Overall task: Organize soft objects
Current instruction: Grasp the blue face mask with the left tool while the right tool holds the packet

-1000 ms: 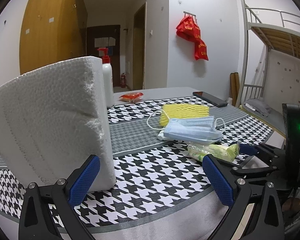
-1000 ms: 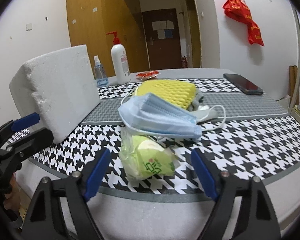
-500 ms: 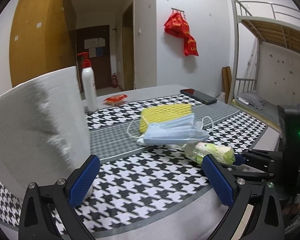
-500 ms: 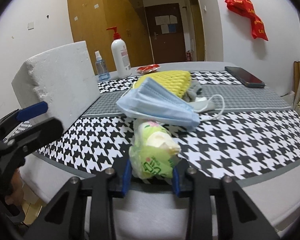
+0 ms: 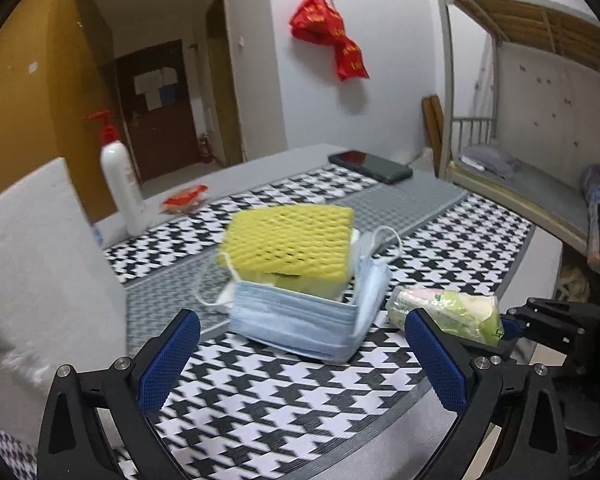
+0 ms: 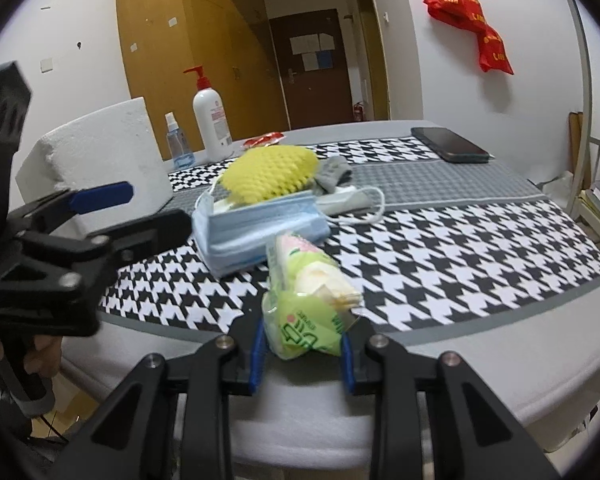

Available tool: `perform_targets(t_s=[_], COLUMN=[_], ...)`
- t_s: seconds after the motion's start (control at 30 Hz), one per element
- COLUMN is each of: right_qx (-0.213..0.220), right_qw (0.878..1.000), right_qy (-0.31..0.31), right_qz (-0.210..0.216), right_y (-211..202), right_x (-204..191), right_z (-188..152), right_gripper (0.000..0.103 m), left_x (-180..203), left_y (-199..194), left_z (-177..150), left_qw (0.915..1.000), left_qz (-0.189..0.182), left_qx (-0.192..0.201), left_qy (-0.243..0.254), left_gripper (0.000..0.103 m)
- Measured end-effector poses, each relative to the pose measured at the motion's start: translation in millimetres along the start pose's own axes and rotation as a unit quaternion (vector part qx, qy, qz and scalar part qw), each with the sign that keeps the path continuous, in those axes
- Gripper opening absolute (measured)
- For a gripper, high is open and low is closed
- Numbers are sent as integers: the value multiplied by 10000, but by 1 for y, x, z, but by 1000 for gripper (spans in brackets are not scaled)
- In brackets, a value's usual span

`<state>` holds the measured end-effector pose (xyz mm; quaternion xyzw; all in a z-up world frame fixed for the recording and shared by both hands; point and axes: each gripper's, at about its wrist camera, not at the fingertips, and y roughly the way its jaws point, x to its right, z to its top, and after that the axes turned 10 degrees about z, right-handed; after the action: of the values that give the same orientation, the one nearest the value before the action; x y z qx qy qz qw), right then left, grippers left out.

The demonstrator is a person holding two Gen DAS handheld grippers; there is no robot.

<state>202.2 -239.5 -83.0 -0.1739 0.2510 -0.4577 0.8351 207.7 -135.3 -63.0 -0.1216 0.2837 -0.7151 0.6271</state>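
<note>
At 6 o'clock in the right wrist view, the right claw (image 6: 302, 354) is pinching the green tissue pack (image 6: 310, 308), jaws drawn in tight on its near end, pack sitting at the near edge of the bench (image 6: 480, 248). Looks like the grasp step of sorting the soft items; next move probably calls for lifting the pack clear without crushing it and carrying it to wherever the soft things are going. No destination bin is showing.

Left claw (image 5: 302, 360) is hovering spread wide, holding nothing, pointing toward the blue face masks (image 5: 300, 320) at 12 o'clock just beyond it. Yellow foam net (image 5: 288, 246) is lying on top of the mask pile, with something grey (image 6: 334, 170) poking out behind, hard to identify. White foam block (image 5: 40, 280) is standing at 9 o'clock, cut off by the frame and blurred. Farther back: pump bottle (image 6: 211, 118), small spray bottle (image 6: 175, 138), red packet (image 6: 262, 141), phone (image 6: 450, 145).
</note>
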Motion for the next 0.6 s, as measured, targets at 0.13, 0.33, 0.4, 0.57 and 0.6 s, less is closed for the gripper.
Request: perform_targets(t_s=[0.13,0.33,0.4,0.57,0.6], right_qx=[62,113,118,134,138], right_qw=[10000,9997,9997,9997,9998], right_qy=[60,166,160,174,166], right_qz=[-40,-138,-125,-74,-56], right_y=[-6,-11,-11,-12,-12], right_x=[6,15,16,18,18], right_z=[-2,-2,-2,-2,-3], right_gripper=[34,35,35,35,35], left_x=[3,8,10,13,13], left_y=[13,27,30,36,39], left_z=[3,3,2,2,3], left_qw=[9997,9988,9984,9980,9978], left_qz=[34,141,194,310,308], left_qx=[-234,-452,-524,-554,-583], left_qy=[-95,-118,-115,-74,-59], left_gripper=[102,96,96,90,89])
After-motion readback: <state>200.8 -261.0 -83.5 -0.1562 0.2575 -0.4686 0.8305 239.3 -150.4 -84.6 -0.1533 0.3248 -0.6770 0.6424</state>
